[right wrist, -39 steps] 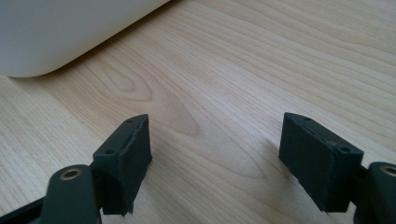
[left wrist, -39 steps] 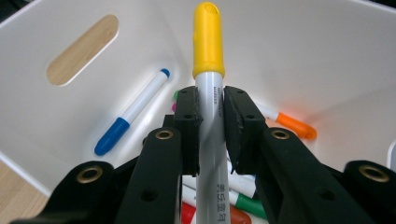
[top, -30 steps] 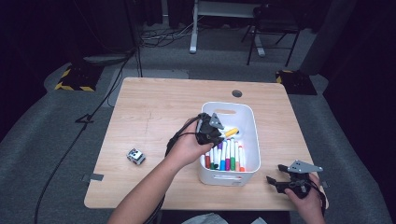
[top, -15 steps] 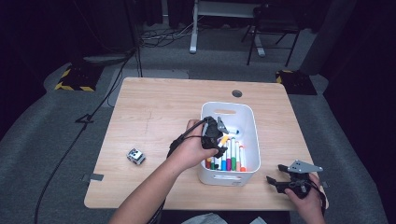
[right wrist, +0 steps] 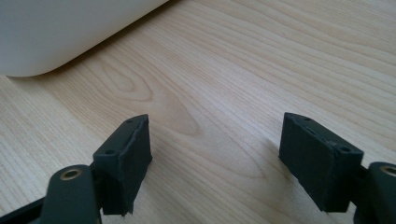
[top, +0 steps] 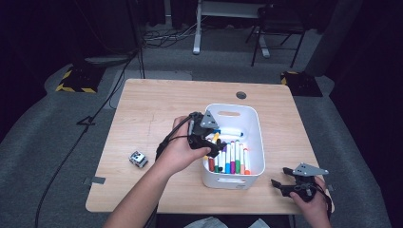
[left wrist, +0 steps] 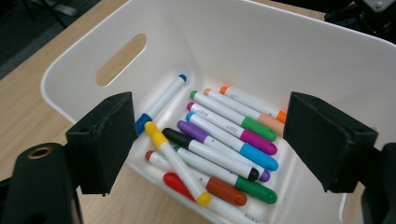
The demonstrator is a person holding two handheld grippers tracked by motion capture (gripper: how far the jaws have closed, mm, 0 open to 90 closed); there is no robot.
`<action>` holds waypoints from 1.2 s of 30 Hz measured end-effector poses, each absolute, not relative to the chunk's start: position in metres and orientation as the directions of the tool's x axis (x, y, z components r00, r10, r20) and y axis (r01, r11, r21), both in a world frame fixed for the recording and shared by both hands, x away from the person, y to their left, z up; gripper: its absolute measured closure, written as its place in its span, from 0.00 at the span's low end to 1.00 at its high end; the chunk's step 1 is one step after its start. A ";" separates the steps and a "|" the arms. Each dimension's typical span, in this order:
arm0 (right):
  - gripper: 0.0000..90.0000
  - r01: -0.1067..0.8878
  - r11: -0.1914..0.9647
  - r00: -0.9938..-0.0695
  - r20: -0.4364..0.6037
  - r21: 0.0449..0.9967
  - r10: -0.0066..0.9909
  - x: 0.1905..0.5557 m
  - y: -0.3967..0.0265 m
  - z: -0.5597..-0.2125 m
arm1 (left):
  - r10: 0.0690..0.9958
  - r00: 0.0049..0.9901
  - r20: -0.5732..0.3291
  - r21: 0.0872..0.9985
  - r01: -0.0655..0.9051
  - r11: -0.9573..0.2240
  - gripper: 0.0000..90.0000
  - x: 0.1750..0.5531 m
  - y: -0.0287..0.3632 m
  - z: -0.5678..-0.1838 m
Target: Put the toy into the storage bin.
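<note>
A small cube-like object (top: 137, 159) is sitting far left on the counter (top: 142, 118). The left hand-held gripper (top: 207, 141) is hovering empty, jaws spread, over markers (left wrist: 219, 140) in the white bin (top: 252, 118); crowded pens risk a double pickup. The right hand-held gripper (top: 288, 182) is resting empty, jaws parted.

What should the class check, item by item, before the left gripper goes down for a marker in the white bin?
1. Left gripper open: ok, fingers wide apart.
2. Above the bin, not the table: ok.
3. Nothing held already: ok.
4. Target free on top: ok, the yellow marker lies across others.
5. Room for fingers beside it: cannot tell, markers crowd together.
6. Right gripper out of the way: ok, open at the table's near edge.
</note>
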State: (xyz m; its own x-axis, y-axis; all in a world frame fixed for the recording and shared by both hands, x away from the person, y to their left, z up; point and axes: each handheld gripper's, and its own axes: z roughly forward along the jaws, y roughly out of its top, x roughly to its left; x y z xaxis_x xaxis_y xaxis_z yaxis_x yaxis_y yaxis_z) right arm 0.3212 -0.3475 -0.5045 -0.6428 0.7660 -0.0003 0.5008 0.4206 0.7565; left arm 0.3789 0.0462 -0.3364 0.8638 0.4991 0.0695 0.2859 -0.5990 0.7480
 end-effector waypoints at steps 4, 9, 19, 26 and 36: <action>0.28 0.502 0.422 -0.644 0.000 0.755 0.765 0.321 -0.348 -0.504 | 0.542 0.837 0.072 0.769 0.300 -0.565 0.18 0.374 0.063 -0.334; 0.28 0.499 0.428 -0.648 -0.004 0.754 0.762 0.322 -0.348 -0.504 | 0.605 0.793 0.072 0.781 0.332 -0.529 0.18 0.368 0.090 -0.339; 0.28 0.500 0.423 -0.647 0.001 0.756 0.763 0.322 -0.349 -0.504 | 0.696 0.714 0.074 0.776 0.397 -0.491 0.18 0.361 0.144 -0.352; 0.28 0.499 0.426 -0.648 -0.001 0.755 0.762 0.322 -0.348 -0.504 | 0.744 0.664 0.082 0.767 0.435 -0.472 0.18 0.355 0.178 -0.363; 0.28 0.499 0.427 -0.648 -0.003 0.754 0.762 0.321 -0.348 -0.504 | 0.814 0.576 0.075 0.767 0.488 -0.416 0.18 0.348 0.220 -0.381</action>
State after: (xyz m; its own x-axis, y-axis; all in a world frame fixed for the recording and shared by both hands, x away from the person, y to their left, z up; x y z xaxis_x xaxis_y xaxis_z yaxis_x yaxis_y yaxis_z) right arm 0.3215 -0.3482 -0.5042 -0.6477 0.7619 -0.0035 0.4987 0.4275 0.7540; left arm 0.3477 0.2203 -0.3814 0.5757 0.8141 0.0755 0.4877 -0.4161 0.7674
